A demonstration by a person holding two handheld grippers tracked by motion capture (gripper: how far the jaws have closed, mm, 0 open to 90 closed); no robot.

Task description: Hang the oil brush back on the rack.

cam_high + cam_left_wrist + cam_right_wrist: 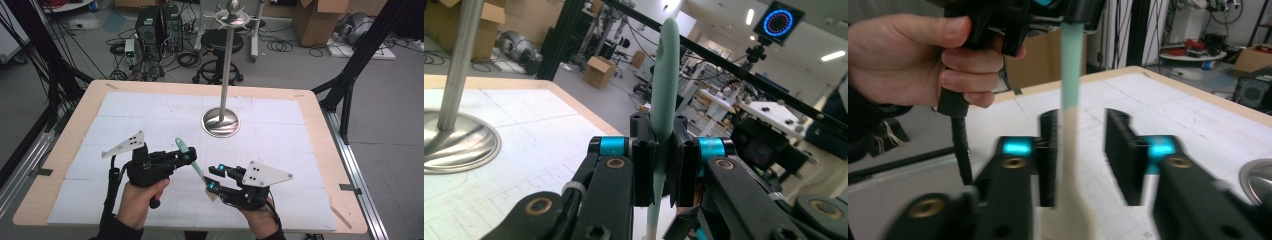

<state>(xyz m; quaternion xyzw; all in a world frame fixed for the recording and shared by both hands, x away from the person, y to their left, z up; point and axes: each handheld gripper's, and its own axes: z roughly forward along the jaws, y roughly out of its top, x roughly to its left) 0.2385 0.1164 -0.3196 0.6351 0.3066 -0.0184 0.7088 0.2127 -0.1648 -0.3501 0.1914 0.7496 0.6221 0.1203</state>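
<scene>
Holding a long thin spatula point(192, 162) up in the air over the near middle of the desk point(60, 165), well above the white padded cover point(125, 107). Squeezing it tight in the left gripper point(186, 156), with both black jaws pressed flat on the mint green handle, as the left gripper view point(663, 90) is showing plainly. Slanting down and to the right from there, with the green end pointing up toward the far side and the cream blade end dipping toward the right gripper point(212, 178). Standing apart, the right jaws, with the cream part point(1068, 165) running between them, close beside one jaw and clear of the other; blurry there, so touching or not cannot be told. Looking smooth and a bit soft, like rubbery plastic, narrow at the handle and wider and flatter at the cream tip. Lying nearly straight up and down between the right jaws, so probably needing only a simple squeeze to take hold of the lower end. Gripping the left handle with a bare hand point(913, 57), cable trailing down. Standing at the far middle of the desk, well apart from both grippers, a shiny metal stand point(221, 121) with a round base and a tall thin pole.
</scene>
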